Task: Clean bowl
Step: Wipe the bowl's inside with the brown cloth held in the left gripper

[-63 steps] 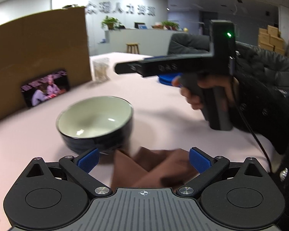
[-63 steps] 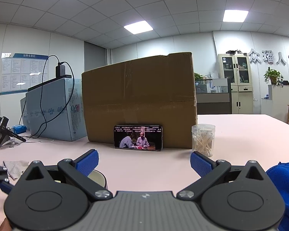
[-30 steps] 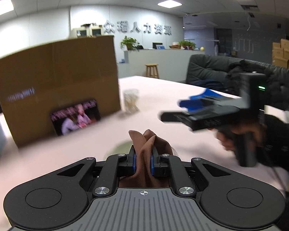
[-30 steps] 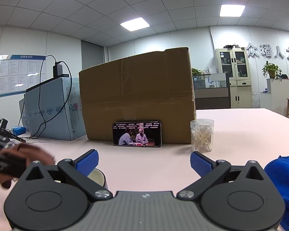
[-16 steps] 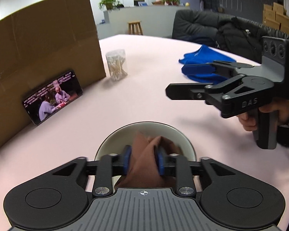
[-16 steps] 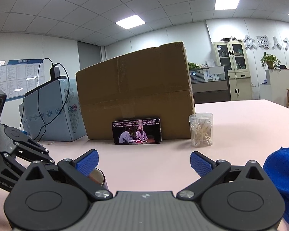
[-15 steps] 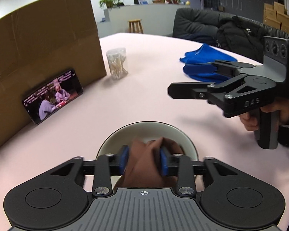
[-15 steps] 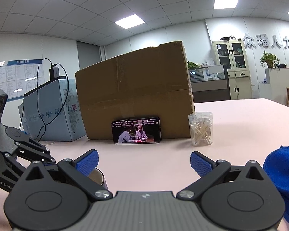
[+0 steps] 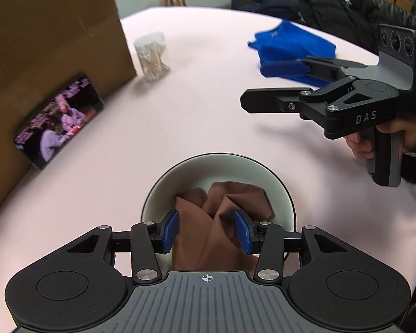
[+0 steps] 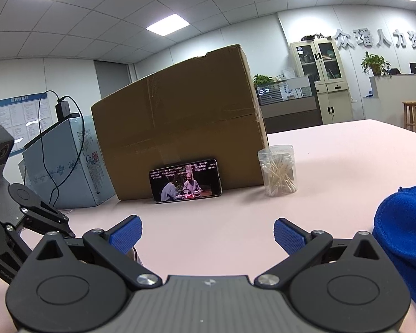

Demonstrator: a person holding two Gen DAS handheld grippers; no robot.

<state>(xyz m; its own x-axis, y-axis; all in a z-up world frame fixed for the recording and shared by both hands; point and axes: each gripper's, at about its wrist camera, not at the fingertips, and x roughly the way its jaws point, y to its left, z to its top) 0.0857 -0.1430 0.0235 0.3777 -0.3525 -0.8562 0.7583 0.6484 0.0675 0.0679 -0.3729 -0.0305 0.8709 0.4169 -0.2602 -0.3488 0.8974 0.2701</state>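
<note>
A bowl (image 9: pixel 280 191), dark outside and pale inside, stands on the pink table just below my left gripper (image 9: pixel 205 231). A brown cloth (image 9: pixel 230 197) lies bunched inside it. The left gripper points steeply down into the bowl, and its blue pads stand apart on either side of the cloth without pinching it. My right gripper (image 9: pixel 252 86) hovers open to the right of the bowl and above the table, held by a hand, with nothing between its fingers. In the right wrist view that gripper (image 10: pixel 208 233) is wide open, and a sliver of the bowl (image 10: pixel 134 252) shows behind its left finger.
A big cardboard box (image 10: pixel 180 127) stands at the back with a phone (image 10: pixel 185 184) playing video propped against it. A clear jar of cotton swabs (image 10: pixel 278 170) is beside the box. A blue cloth (image 10: pixel 402 236) lies at the right, and a pale blue carton (image 10: pixel 61 166) at the left.
My left gripper tipped downward and brought the brown cloth into the bowl. Its jaws went from a tight pinch to standing apart around the cloth. The right gripper hardly moved.
</note>
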